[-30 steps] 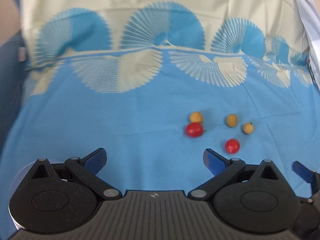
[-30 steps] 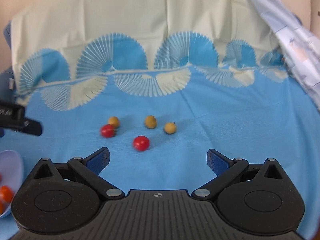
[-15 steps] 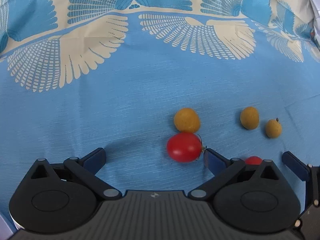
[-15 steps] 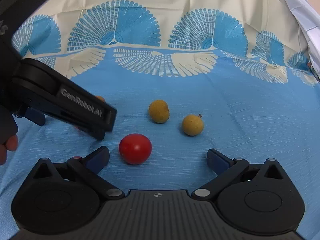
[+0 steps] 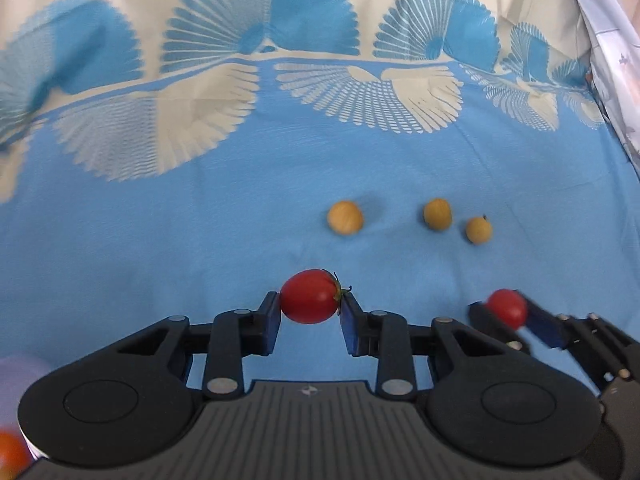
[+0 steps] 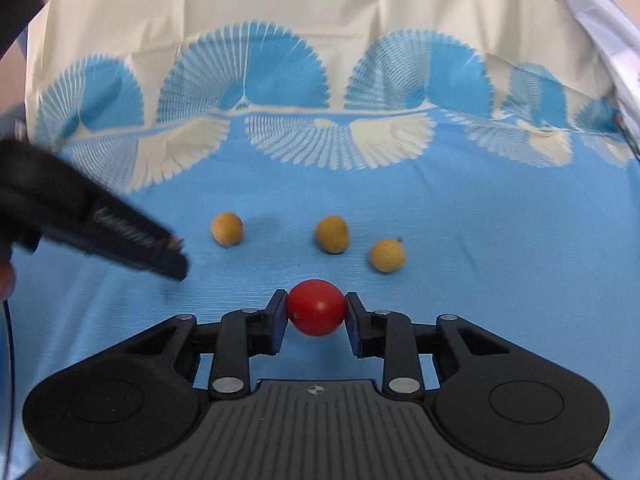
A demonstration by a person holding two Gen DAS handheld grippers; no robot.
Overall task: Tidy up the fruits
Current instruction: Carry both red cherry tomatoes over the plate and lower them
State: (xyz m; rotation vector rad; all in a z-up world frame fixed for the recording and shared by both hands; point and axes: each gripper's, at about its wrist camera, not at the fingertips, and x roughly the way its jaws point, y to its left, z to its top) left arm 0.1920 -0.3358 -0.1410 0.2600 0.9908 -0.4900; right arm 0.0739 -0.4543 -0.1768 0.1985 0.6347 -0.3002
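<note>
A blue bedsheet with cream fan prints (image 5: pixel 200 240) is spread ahead of both tongs. Just beyond the tips, three tan longans are left on it: one (image 6: pixel 227 229) toward the left, two (image 6: pixel 332 235) (image 6: pixel 387 255) toward the right. The left gripper (image 5: pixel 309 304) has just been closed and is pinched on a stemmed cherry tomato (image 5: pixel 308 297). The right gripper (image 6: pixel 316 312) has likewise just been closed, and a round cherry tomato (image 6: pixel 317 307) is clamped between its pads. Both fruits are gripped only at the fingertips, so either could be squeezed out by a jolt, or its thin skin split by excess pressure. A collision may be caused, as the tongs are held close together.
</note>
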